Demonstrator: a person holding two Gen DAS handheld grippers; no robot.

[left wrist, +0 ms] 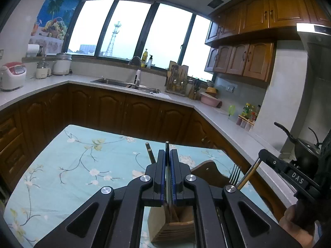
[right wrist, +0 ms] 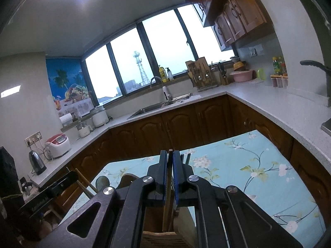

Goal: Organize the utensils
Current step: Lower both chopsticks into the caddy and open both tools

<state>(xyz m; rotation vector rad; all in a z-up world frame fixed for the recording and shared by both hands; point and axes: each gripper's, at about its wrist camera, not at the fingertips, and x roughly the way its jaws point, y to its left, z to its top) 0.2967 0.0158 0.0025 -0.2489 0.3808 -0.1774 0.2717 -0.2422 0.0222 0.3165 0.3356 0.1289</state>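
Note:
My left gripper [left wrist: 167, 152] is shut on a thin dark utensil handle [left wrist: 167, 144] that stands upright over the wooden utensil holder [left wrist: 171, 227]. Two stick ends [left wrist: 148, 147] rise just left of its fingers. My right gripper [right wrist: 170, 153] is shut on a wooden chopstick [right wrist: 170, 151] that runs down into the same holder [right wrist: 161, 237]. In the left wrist view the right gripper [left wrist: 261, 155] shows at the right with its chopstick [left wrist: 249, 174], beside a fork [left wrist: 234, 174]. The right wrist view shows the left gripper [right wrist: 71, 174] at lower left, near a spoon [right wrist: 102, 183].
The holder stands on a table with a light blue floral cloth [left wrist: 72, 165]. Brown cabinets and a grey counter [left wrist: 51, 86] wrap around behind, with a sink [left wrist: 115, 81], a rice cooker [left wrist: 12, 75], a kettle [right wrist: 37, 162] and a black wok [left wrist: 306, 150].

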